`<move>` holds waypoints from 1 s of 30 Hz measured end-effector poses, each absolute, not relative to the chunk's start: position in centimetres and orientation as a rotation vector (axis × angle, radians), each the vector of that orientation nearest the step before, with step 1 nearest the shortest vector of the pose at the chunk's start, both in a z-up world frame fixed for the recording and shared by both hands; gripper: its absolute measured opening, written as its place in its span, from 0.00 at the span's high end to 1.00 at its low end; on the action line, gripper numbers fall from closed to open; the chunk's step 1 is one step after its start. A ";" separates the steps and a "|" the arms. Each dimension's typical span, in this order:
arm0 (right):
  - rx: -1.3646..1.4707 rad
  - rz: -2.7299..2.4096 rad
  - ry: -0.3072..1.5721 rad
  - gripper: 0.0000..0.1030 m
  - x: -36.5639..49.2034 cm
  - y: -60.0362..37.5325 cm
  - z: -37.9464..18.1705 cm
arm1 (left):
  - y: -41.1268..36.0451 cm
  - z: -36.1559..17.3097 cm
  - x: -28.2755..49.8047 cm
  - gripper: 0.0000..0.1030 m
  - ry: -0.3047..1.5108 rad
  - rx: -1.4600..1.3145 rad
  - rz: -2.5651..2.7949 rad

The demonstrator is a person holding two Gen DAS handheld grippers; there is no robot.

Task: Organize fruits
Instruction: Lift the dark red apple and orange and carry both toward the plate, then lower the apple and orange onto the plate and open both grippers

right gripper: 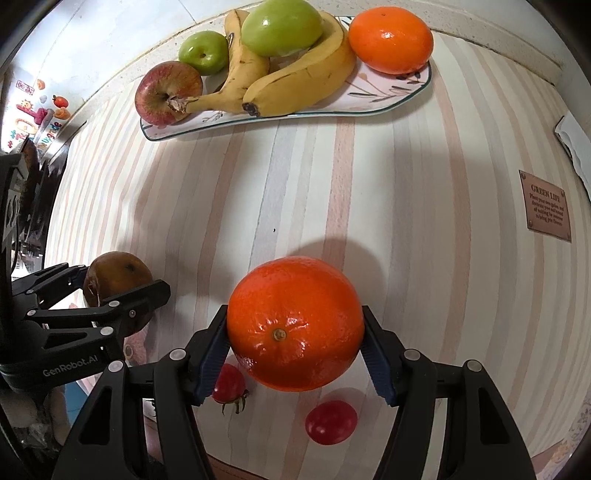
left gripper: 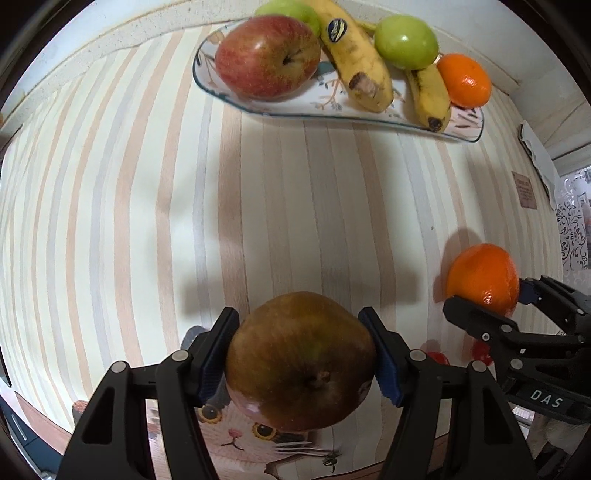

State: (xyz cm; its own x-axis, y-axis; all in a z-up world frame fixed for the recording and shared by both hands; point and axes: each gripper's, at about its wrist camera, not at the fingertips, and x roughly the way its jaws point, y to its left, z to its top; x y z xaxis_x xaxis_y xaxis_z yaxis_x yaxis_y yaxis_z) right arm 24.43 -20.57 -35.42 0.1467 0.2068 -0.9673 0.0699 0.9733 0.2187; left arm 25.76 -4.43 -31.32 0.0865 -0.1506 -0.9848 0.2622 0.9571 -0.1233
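Observation:
My left gripper [left gripper: 301, 354] is shut on a dark brownish-red apple [left gripper: 299, 360], held above the striped tablecloth [left gripper: 258, 206]. My right gripper [right gripper: 295, 347] is shut on an orange [right gripper: 295, 323], also lifted off the cloth. Each view shows the other gripper at its edge: the orange [left gripper: 482, 277] at the right, the dark apple [right gripper: 116, 278] at the left. At the far side lies a patterned plate [right gripper: 399, 92] with a red apple [right gripper: 168, 92], two bananas [right gripper: 295, 81], two green apples [right gripper: 280, 26] and another orange [right gripper: 391, 38].
Two small red tomatoes [right gripper: 330, 421] lie on the cloth below the right gripper, one with a green stem [right gripper: 229, 384]. A brown label [right gripper: 546, 205] is sewn on the cloth at the right. A cat picture [left gripper: 236, 432] shows at the near table edge.

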 end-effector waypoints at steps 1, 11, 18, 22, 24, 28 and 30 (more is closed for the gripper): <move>0.239 0.100 1.421 0.34 24.3 -20.7 -35.3 | -4.4 -30.9 25.6 0.37 1.444 0.094 -0.315; 0.323 0.119 1.334 0.34 24.9 -22.5 -31.4 | -4.3 -25.3 28.1 0.37 1.368 0.025 -0.359; 0.365 0.102 1.251 0.34 27.9 -25.0 -27.7 | -4.2 -20.0 32.0 0.37 1.281 -0.052 -0.386; 0.366 0.086 1.214 0.34 30.7 -25.9 -26.1 | -5.0 -18.9 35.6 0.37 1.260 -0.067 -0.397; 0.362 0.079 1.200 0.34 32.1 -25.7 -25.6 | -5.4 -18.7 37.4 0.37 1.260 -0.067 -0.404; 0.362 0.079 1.192 0.34 34.6 -25.2 -25.3 | -5.8 -19.4 40.9 0.37 1.291 -0.079 -0.419; 0.346 0.075 1.191 0.34 35.6 -24.7 -25.5 | -6.2 -19.7 42.3 0.37 1.316 -0.100 -0.438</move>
